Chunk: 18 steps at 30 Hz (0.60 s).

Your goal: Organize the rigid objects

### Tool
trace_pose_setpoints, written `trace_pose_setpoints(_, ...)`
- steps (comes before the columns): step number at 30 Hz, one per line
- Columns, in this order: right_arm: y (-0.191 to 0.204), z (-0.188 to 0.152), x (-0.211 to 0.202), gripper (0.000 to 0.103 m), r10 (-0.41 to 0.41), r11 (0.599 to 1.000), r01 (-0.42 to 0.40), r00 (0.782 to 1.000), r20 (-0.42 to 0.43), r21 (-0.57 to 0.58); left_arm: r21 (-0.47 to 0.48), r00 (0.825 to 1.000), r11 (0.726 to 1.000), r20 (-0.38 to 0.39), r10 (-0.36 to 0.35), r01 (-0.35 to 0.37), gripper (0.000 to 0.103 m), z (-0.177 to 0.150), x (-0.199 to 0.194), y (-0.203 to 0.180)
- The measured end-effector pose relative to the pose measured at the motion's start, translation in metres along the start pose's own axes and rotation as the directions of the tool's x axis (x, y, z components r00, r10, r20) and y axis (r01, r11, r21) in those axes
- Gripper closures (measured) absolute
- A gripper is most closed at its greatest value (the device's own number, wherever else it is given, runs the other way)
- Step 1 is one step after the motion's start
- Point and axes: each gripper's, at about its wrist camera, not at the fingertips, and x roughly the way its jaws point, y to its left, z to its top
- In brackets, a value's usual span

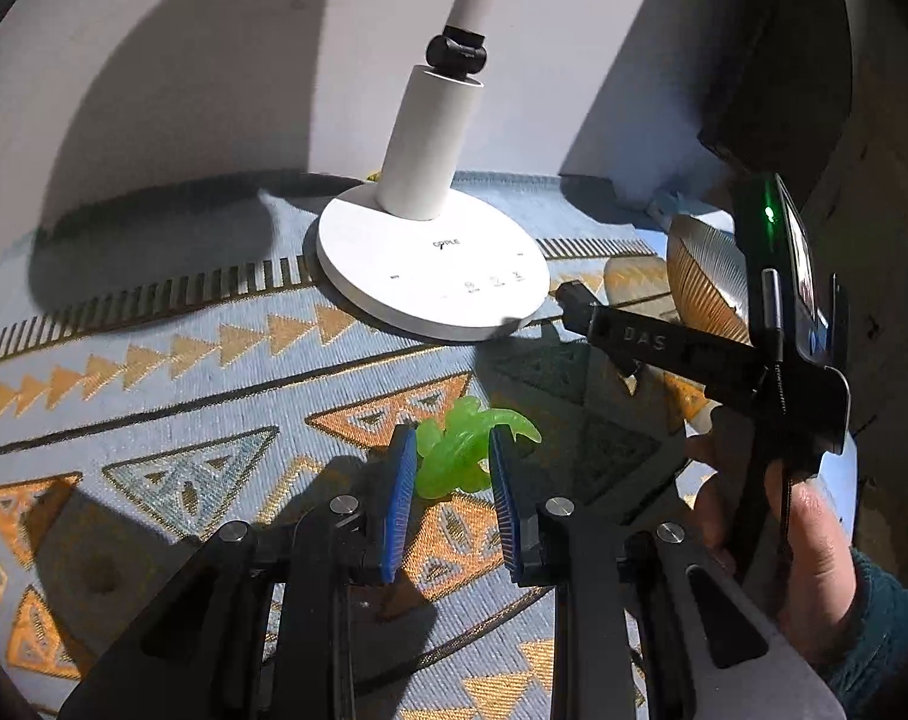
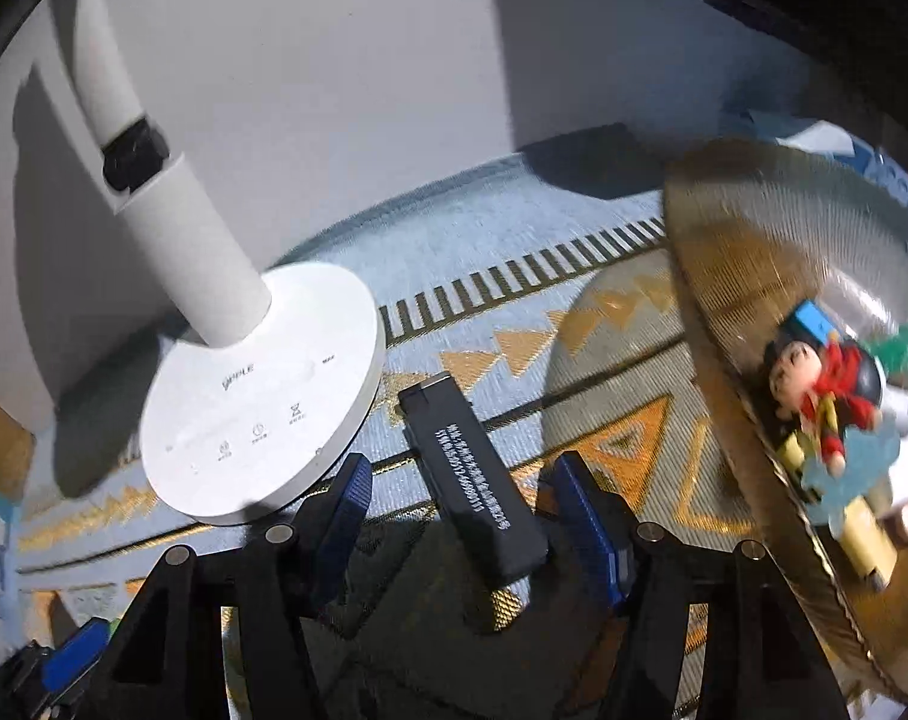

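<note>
Green toy [image 1: 463, 450] lies on patterned cloth [image 1: 171, 360] of desk, between blue pads of left hand-held gripper [image 1: 450, 468]; contact unclear. Right hand-held gripper [image 2: 463, 501] wide open, black stick [image 2: 475, 480] between its fingers, grip unclear. Lamp [image 2: 255, 396] behind. Glass bowl [image 2: 754, 276] at right holds figurine [image 2: 823, 396].

A blue-and-gold patterned cloth [image 1: 171, 360] covers the surface. On it rest a white lamp base [image 1: 429, 276], a green toy [image 1: 466, 450] and a ribbed glass plate [image 2: 754, 276].

Black claw [image 1: 447, 480] arms, blue ribbed pads [image 1: 396, 498], silver screws; teal sleeve.
</note>
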Motion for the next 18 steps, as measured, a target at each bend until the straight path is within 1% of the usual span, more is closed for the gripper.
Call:
trace_pose_setpoints(1,0.003,0.0,0.001,0.052,0.003,1.0,-0.003,1.0,0.003,-0.006,0.009,1.0,1.0,0.0,0.003,-0.003,0.081,-0.001,0.0,-0.002)
trace_pose_setpoints(2,0.003,-0.001,0.001,0.063,0.011,1.0,-0.011,1.0,0.001,-0.009,0.022,1.0,1.0,0.003,0.008,-0.008,0.081,-0.001,0.0,-0.005)
trace_pose_setpoints(3,0.002,-0.002,0.001,0.07,0.008,1.0,-0.008,1.0,-0.001,-0.017,0.026,1.0,1.0,0.002,0.01,-0.01,0.081,-0.001,0.0,-0.006)
trace_pose_setpoints(5,0.0,-0.006,-0.002,0.079,0.02,0.999,-0.02,1.0,-0.012,-0.036,0.024,1.0,1.0,-0.01,0.006,-0.006,0.081,-0.002,0.003,-0.008)
trace_pose_setpoints(8,-0.006,-0.016,-0.013,0.079,0.08,0.996,-0.081,0.996,-0.047,-0.041,0.021,0.999,1.0,-0.037,0.015,-0.014,0.081,-0.004,0.007,-0.01)
trace_pose_setpoints(12,-0.019,-0.042,-0.037,0.079,0.155,0.985,-0.161,0.983,-0.101,-0.055,-0.015,0.997,0.999,-0.068,0.028,-0.029,0.081,-0.006,0.0,-0.012)
trace_pose_setpoints(15,-0.027,-0.063,-0.055,0.079,0.189,0.978,-0.199,0.973,-0.131,-0.069,-0.074,0.994,0.997,-0.111,0.008,-0.016,0.081,-0.021,-0.008,-0.012)
trace_pose_setpoints(18,-0.036,-0.086,-0.076,0.079,0.213,0.97,-0.227,0.966,-0.149,-0.086,-0.092,0.993,0.995,-0.115,0.018,-0.029,0.081,-0.041,-0.019,-0.021)
